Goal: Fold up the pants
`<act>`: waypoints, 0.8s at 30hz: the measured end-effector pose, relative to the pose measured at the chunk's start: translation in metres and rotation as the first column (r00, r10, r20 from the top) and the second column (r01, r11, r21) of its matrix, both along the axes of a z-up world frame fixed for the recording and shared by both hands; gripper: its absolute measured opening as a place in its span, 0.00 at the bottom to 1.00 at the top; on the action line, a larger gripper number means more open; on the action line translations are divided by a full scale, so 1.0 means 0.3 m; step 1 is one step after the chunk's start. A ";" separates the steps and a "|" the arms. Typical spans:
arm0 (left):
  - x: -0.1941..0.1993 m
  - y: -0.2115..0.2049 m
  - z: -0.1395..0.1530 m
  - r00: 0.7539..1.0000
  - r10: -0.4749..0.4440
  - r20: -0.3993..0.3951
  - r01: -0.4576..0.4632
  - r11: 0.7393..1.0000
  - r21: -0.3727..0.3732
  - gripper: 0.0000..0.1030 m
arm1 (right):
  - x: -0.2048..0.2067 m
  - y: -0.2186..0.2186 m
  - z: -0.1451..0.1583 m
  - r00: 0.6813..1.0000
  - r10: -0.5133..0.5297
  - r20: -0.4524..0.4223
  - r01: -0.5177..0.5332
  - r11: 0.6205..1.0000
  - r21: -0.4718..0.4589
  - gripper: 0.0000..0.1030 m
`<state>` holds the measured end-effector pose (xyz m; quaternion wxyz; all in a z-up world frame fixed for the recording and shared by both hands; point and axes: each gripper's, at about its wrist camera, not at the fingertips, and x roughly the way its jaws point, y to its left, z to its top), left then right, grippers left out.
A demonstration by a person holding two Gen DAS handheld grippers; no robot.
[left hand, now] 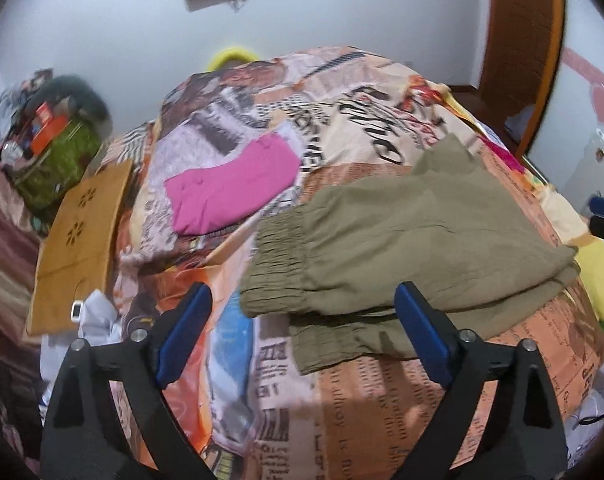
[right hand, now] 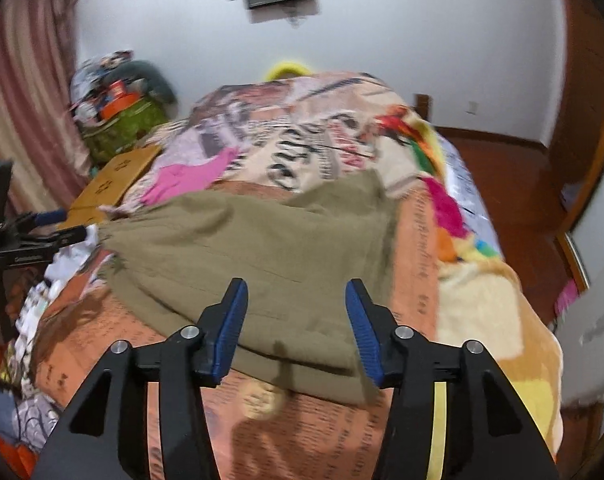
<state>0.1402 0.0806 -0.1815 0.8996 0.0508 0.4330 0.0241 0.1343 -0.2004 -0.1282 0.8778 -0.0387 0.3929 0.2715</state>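
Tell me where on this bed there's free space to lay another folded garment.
Free: the far half of the printed bedspread, beyond the pink folded garment and the olive pants, and the near strip between the pants' elastic waistband and the bed's left edge. Crowded: the left edge, with a cardboard box and crumpled white fabric.

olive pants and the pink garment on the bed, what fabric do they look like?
Olive pants: probably a light woven cotton or a blend, matte; fine crinkle texture, shirred elastic waistband, soft drape. Pink garment: looks like a smooth knit, matte and even in colour, lying flat with few creases; blur leaves the weave unclear.
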 end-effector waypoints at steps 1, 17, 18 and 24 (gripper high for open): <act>0.004 -0.017 -0.007 1.000 -0.016 -0.008 0.017 1.000 0.009 0.91 | -0.003 0.028 -0.002 1.000 0.028 0.001 -0.028 1.000 -0.006 0.51; 0.083 -0.124 -0.113 0.986 -0.120 -0.118 0.122 0.992 0.012 0.91 | 0.044 0.284 -0.207 0.950 0.254 -0.181 -0.271 0.960 -0.075 0.56; 0.086 -0.130 -0.105 0.986 -0.124 -0.113 0.126 0.992 0.011 0.91 | 0.048 0.289 -0.213 0.948 0.256 -0.189 -0.273 0.960 -0.070 0.56; 0.087 -0.172 -0.106 0.977 -0.180 -0.118 0.181 0.983 0.001 0.91 | 0.070 0.316 -0.237 0.948 0.268 -0.174 -0.283 0.957 -0.068 0.47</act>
